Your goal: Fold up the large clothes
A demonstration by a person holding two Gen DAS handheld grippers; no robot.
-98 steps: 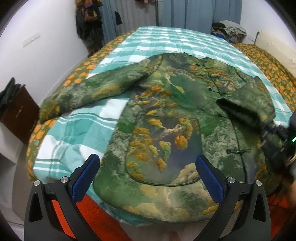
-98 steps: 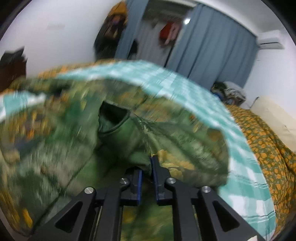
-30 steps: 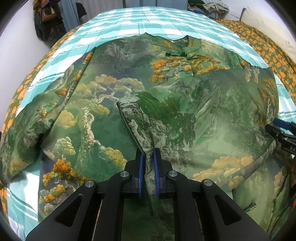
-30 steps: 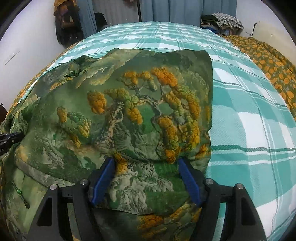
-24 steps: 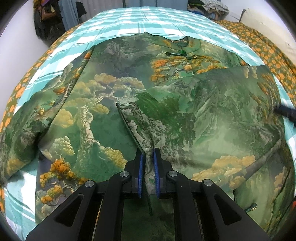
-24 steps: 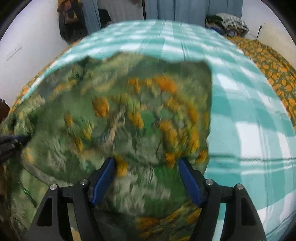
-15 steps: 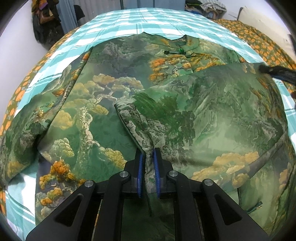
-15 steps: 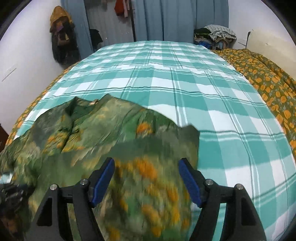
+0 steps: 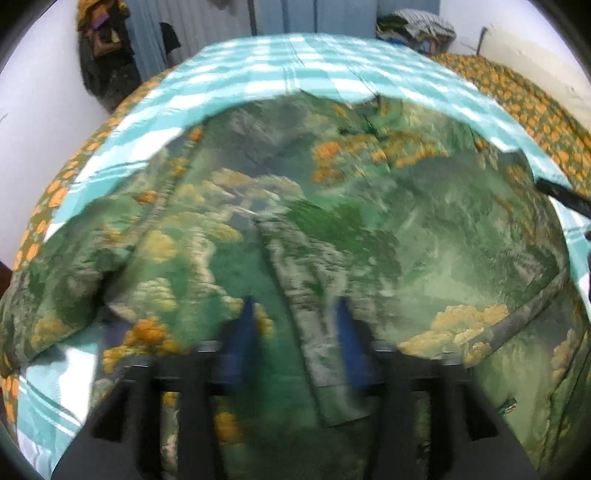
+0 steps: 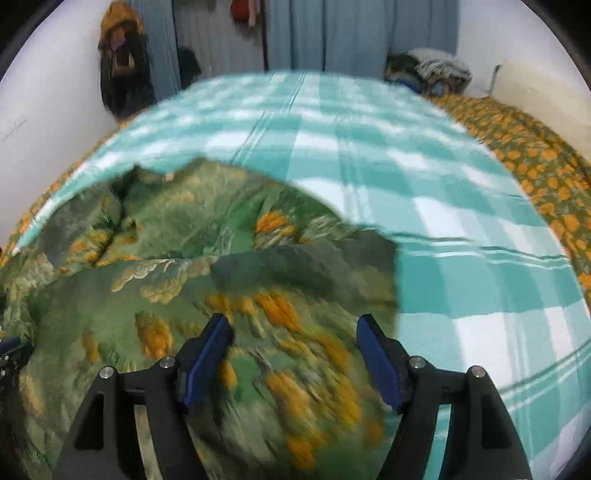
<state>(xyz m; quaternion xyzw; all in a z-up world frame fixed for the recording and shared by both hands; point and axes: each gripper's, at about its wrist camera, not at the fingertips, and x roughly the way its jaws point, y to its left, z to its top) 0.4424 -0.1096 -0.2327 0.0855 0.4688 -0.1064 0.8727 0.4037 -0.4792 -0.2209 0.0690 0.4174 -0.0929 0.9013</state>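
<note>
A large green jacket [image 9: 332,229] printed with orange and yellow trees lies spread on the bed, its right side folded over the front. My left gripper [image 9: 295,332] is open just above the folded sleeve end [image 9: 314,332], blue pads apart, holding nothing. My right gripper [image 10: 291,343] is open and empty above the jacket's [image 10: 221,280] right part. The right gripper's tip [image 9: 561,195] shows at the right edge of the left wrist view. The left gripper's tip [image 10: 9,354] shows at the left edge of the right wrist view.
The bed has a teal and white checked blanket [image 10: 369,140] over an orange-patterned cover [image 10: 535,155]. Blue curtains [image 10: 332,33], hanging clothes [image 10: 122,70] and a pile of clothes [image 10: 432,70] stand at the far end. White walls flank the bed.
My left gripper has opened and let go of the sleeve end, which now lies on the jacket. My right gripper stays open and has lifted away from the jacket.
</note>
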